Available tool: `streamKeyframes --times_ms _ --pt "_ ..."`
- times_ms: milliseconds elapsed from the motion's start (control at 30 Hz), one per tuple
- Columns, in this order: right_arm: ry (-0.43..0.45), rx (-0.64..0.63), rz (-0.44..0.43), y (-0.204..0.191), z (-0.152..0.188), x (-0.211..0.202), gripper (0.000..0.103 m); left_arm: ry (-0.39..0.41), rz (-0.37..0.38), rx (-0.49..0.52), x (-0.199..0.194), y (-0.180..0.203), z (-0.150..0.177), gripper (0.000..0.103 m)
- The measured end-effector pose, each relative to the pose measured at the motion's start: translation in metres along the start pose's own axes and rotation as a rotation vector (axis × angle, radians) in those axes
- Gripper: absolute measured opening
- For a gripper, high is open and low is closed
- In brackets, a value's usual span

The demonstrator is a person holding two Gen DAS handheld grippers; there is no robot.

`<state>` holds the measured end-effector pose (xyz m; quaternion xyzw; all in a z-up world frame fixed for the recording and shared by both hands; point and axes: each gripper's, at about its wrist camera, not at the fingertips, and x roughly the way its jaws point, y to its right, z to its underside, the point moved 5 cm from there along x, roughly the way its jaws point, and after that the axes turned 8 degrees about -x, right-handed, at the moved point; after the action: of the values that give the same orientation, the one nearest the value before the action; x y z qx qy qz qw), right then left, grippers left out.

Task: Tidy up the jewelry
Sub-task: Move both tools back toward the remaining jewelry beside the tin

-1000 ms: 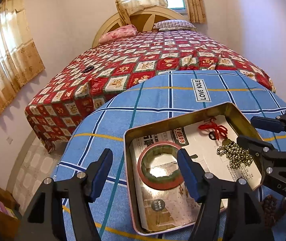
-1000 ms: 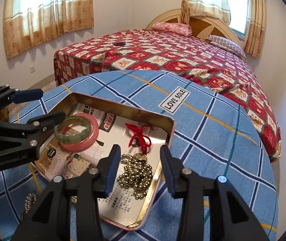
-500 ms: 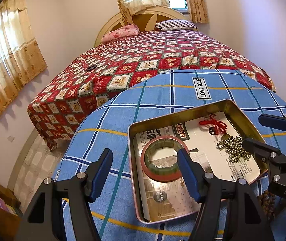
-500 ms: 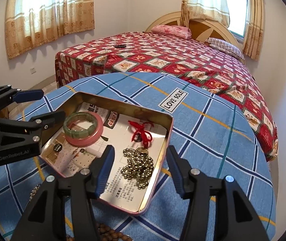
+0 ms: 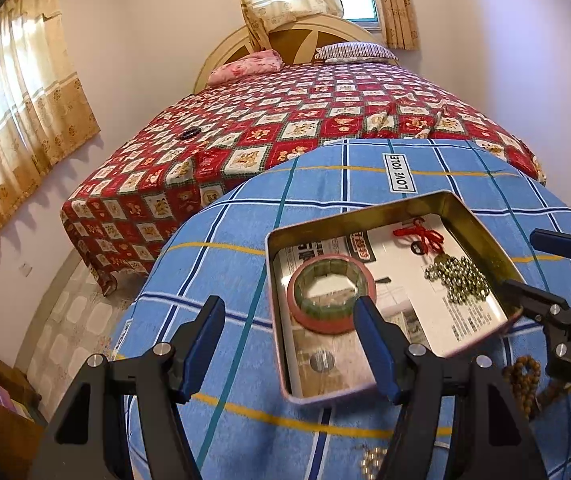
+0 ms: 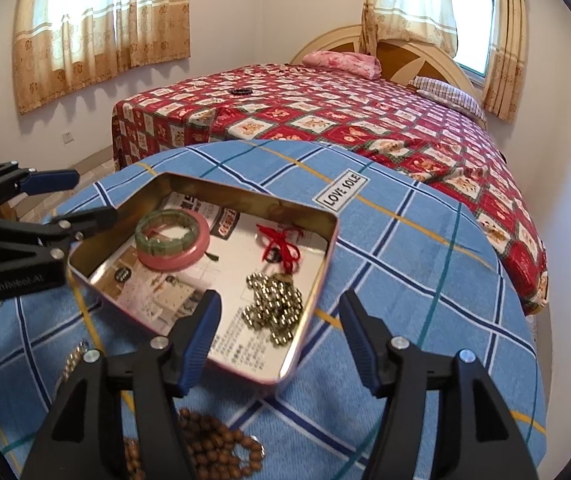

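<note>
Right gripper point(image 6: 277, 330) (open), above beaded chain point(image 6: 275, 306)

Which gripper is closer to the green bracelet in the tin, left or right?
Left. The left gripper hangs open just short of the green bracelet, one fingertip at its edge. The right gripper, jaws just opened, hangs by the gold bead chain across the tin.

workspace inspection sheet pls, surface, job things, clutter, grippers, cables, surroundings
Surface: blue checked cloth over the table.
Job's things: metal tin holds a green bangle on a pink ring, a red knotted cord and a gold bead chain; brown bead strand lies outside the tin.
Clutter: nothing seen.
Grippers: left hand-held gripper open, empty; right hand-held gripper open, jaws just widened, empty.
Cables: nothing seen.
Surroundings: bed, curtains.
</note>
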<state>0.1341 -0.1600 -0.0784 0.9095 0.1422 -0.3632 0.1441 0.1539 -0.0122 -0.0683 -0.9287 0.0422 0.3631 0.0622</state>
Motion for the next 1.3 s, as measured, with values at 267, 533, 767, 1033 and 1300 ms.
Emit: streamKeyframes --times_ms 267,533,767,1033,1300 --pt "-0.038 -0.004 0.035 0.009 0.044 -0.025 0.07 -0.049 -0.002 0.013 -0.022 -0.007 0.048 0.067" --pt "-0.103 -0.017 0.029 0.005 0.092 -0.043 0.07 -0.124 0.011 -0.005 -0.027 -0.007 0.088 0.067" --pt "-0.103 -0.055 -0.012 -0.009 0.1 -0.047 0.075 -0.147 0.018 0.023 -0.027 0.01 0.101 0.067" --pt "-0.124 -0.027 -0.03 -0.009 0.103 -0.03 0.074 -0.154 0.02 0.004 -0.022 0.006 0.103 0.067" --pt "-0.156 0.113 0.047 0.019 0.105 -0.023 0.068 -0.162 0.011 -0.023 -0.019 -0.003 0.101 0.067"
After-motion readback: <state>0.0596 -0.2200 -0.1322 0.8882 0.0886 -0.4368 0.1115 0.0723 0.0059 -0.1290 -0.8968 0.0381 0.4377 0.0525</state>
